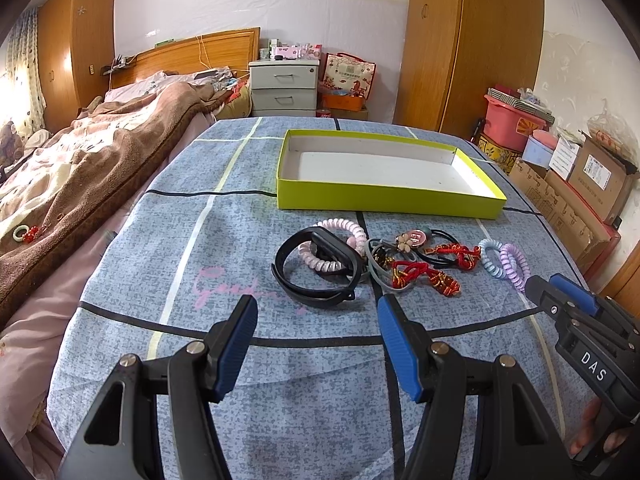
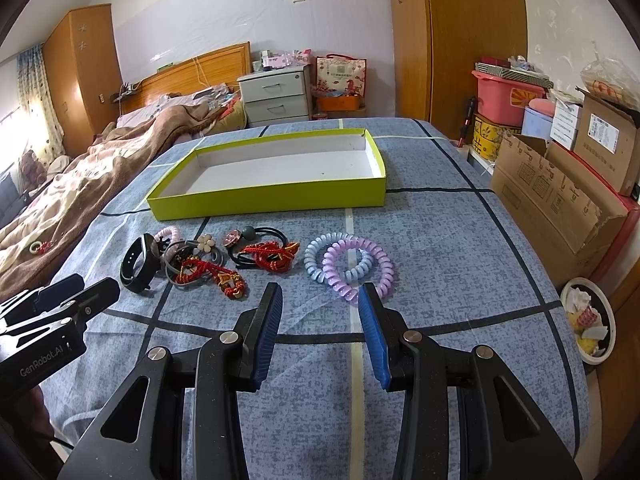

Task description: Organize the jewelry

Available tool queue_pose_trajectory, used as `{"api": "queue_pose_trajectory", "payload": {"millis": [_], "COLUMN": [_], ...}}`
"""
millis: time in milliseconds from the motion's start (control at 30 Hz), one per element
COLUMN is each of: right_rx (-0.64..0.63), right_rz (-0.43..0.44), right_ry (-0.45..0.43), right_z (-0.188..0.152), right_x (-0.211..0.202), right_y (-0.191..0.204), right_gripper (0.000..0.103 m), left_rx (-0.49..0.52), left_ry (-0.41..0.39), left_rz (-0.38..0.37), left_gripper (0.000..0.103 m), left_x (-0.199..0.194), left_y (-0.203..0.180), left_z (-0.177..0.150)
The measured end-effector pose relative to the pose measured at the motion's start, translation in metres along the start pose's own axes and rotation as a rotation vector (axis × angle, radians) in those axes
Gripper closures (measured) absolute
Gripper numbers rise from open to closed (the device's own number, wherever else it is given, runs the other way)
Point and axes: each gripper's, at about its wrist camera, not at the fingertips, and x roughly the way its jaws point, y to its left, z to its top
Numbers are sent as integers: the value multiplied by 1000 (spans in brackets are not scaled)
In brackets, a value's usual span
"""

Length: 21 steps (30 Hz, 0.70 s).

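A shallow green box with a white empty inside lies on the blue checked cloth. In front of it lies a cluster of jewelry: a black wristband, a pink coil tie, red knotted bracelets, flower hair ties, and blue and purple coil ties. My left gripper is open, just short of the wristband. My right gripper is open, just short of the coil ties.
The cloth-covered surface drops off at the left to a bed with a brown blanket. Cardboard boxes and a bin stand at the right. A nightstand and wardrobe stand behind.
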Motion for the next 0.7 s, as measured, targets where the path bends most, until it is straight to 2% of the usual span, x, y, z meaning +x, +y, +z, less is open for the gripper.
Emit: {"api": "queue_pose_trajectory", "payload": {"millis": [533,700], "right_rx": [-4,10], "right_rz": [10,21], "right_ry": [1,-14], "right_z": [3,9], "right_x": [1,0], "right_y": [1,-12], "right_gripper": [62,62], "left_rx": [-9,-25], "left_ry": [34,48], "left_rz": [-19,-47], "left_gripper": [38,38], "left_x": [9,13], "left_y": [5,16], "left_z": [3,9]}}
